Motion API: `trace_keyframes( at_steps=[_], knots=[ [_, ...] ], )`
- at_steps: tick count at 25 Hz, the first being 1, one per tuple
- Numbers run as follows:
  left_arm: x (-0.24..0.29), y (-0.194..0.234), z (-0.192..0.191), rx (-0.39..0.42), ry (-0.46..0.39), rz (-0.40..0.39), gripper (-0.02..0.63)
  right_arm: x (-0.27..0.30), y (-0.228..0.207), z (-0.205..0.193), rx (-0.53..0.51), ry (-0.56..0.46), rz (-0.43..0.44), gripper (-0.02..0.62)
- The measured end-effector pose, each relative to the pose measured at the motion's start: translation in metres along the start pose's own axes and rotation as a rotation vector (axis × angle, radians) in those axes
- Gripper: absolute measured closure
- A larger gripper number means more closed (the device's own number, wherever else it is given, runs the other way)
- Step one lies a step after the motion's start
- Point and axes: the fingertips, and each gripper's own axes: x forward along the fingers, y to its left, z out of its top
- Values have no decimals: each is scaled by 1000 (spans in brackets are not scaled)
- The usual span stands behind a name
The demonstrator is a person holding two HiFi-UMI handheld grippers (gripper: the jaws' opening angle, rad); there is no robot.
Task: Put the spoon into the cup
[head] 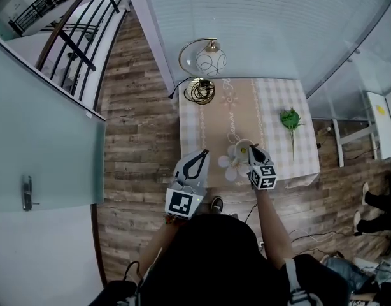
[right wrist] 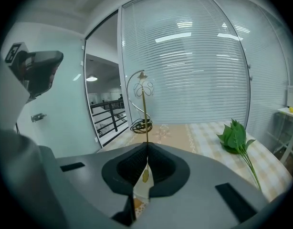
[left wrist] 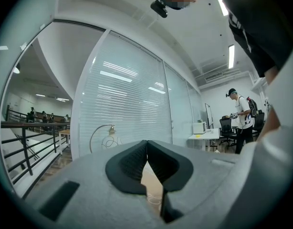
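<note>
A white cup (head: 242, 146) stands on a flower-shaped saucer (head: 230, 165) near the front edge of the table (head: 281, 161). My right gripper (head: 253, 148) hovers right at the cup's right side, shut on a thin gold spoon (right wrist: 145, 123). In the right gripper view the spoon stands upright between the jaws of my right gripper (right wrist: 147, 145), its bowl low down inside them. My left gripper (head: 204, 152) hangs at the table's front left edge, left of the saucer. In its own view my left gripper (left wrist: 147, 143) is shut, with nothing held.
A curled-wire lamp (head: 205, 61) with a coiled base (head: 200, 91) stands at the table's far end. A green leafy sprig (head: 290, 121) lies on the right side. A railing (head: 74, 24) runs far left. A person's legs (head: 374, 203) show at the right.
</note>
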Motion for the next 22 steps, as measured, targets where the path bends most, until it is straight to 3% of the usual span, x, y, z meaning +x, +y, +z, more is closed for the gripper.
trace_keyframes(
  at_steps=[6,13,22],
  knots=[
    [-5,3,3,-5,1,16,589,6,2,-14,2,49,15,586],
    [-8,4,3,64,-3,8,589,11,3,-29,14,97,29,586],
    [-9,6,2,16,0,20,589,14,9,-35,27,125,64,586]
  ],
)
